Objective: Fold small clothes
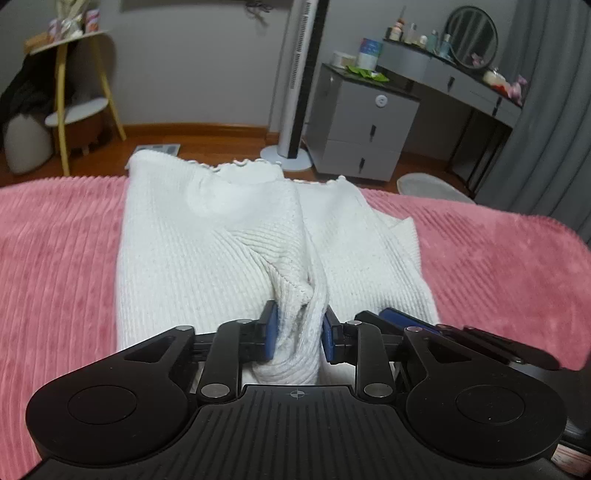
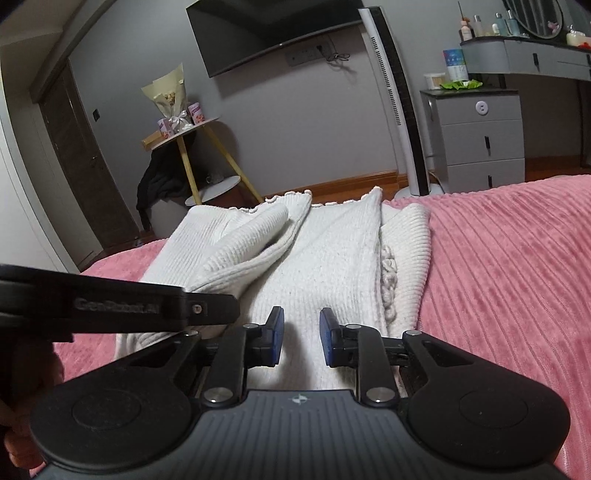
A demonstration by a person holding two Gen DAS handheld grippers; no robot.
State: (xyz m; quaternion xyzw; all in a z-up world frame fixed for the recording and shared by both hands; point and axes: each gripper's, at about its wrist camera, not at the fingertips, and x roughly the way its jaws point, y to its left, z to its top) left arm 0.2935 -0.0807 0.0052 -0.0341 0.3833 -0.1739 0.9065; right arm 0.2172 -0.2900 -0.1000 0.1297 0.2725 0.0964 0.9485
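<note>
A white ribbed knit garment [image 1: 207, 251] with a frilled far hem lies partly folded on the pink bedspread [image 1: 55, 258]. My left gripper [image 1: 299, 332] is shut on a bunched fold of the garment at its near edge, cloth pinched between the blue pads [image 1: 272, 332]. In the right wrist view the same garment [image 2: 332, 251] lies ahead, with a folded layer at the left. My right gripper [image 2: 301, 338] has its jaws a little apart with the garment's near edge between the pads [image 2: 327, 339]; a firm pinch does not show. The left gripper's body [image 2: 110, 306] shows at the left.
The bedspread [image 2: 517, 277] extends to both sides. Beyond the bed stand a tower fan [image 1: 299, 81], a grey drawer unit [image 1: 362, 125], a dressing table [image 1: 461, 81], a round side table [image 2: 188, 136] and a wall TV [image 2: 273, 33].
</note>
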